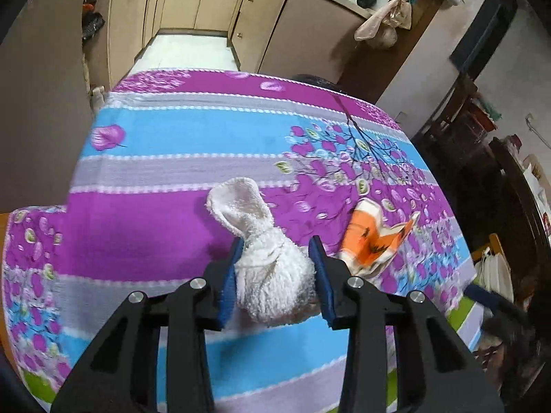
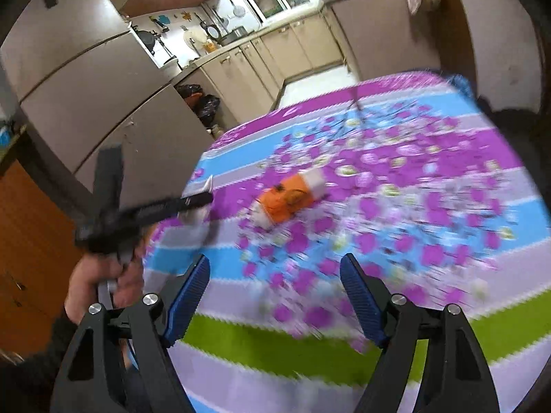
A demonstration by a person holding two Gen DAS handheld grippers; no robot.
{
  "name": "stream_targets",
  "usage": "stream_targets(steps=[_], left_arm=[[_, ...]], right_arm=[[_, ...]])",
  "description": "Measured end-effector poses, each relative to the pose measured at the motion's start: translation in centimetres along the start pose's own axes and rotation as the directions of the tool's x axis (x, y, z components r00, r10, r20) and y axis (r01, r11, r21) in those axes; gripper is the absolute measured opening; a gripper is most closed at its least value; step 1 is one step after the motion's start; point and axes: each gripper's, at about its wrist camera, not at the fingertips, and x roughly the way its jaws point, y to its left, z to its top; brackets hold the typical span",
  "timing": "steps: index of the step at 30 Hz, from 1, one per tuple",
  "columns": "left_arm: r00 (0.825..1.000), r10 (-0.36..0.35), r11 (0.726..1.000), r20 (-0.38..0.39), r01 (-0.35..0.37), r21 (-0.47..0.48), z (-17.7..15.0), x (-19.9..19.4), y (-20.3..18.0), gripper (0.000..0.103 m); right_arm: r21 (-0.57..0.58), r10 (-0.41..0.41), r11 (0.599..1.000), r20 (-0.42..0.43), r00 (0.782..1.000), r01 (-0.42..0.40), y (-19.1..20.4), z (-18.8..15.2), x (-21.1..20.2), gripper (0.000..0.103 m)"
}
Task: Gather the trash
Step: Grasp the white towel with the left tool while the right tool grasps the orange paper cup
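Between the blue pads of the left gripper (image 1: 277, 258) we see a crumpled white cloth (image 1: 268, 258), soft like terry towel; the jaws are closed against its two sides and grip it, and its upper end sticks out forward past the fingertips. The cloth is over the surface, which is covered by a striped tablecloth (image 1: 172, 137) in purple, blue, grey and green with a print of branches and petals; we cannot tell if the lower part of the cloth touches it. Just to the right of the left gripper, an orange and white wrapper (image 1: 373, 237) lies on the tablecloth, open and a little folded, apart from the cloth. In the right wrist view the same wrapper (image 2: 289, 201) lies ahead of the right gripper (image 2: 275, 287), well apart from it; this gripper has its jaws wide open with nothing between them, above the near green and grey stripes. This view is blurred. At its left side we see the person's left hand (image 2: 103, 282) on the black handle of the other tool. Behind the surface there are beige kitchen cabinets (image 1: 206, 3), and dark bags (image 2: 201, 101) stand on the floor beside them.
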Motion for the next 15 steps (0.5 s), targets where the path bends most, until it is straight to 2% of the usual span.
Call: stream_targets(steps=[4, 6, 12, 15], left_arm=[[0.999, 0.038, 0.995, 0.013, -0.039, 0.087, -0.6, -0.3, -0.5, 0.037], [0.999, 0.041, 0.992, 0.016, -0.043, 0.115, -0.9, -0.2, -0.7, 0.039], [1.000, 0.010, 0.998, -0.001, -0.010, 0.057, -1.4, 0.8, 0.7, 0.042], [1.000, 0.009, 0.999, -0.007, -0.009, 0.047, -1.7, 1.2, 0.8, 0.043]], right_arm=[[0.110, -0.008, 0.994, -0.050, 0.999, 0.014, 0.4, 2.6, 4.6, 0.070], [0.136, -0.051, 0.989, -0.072, 0.996, 0.060, 0.9, 3.6, 6.5, 0.070], [0.137, -0.173, 0.973, -0.111, 0.979, 0.187, 1.2, 5.0, 9.6, 0.069], [0.131, -0.197, 0.968, -0.140, 0.970, 0.216, 1.0, 5.0, 10.9, 0.057]])
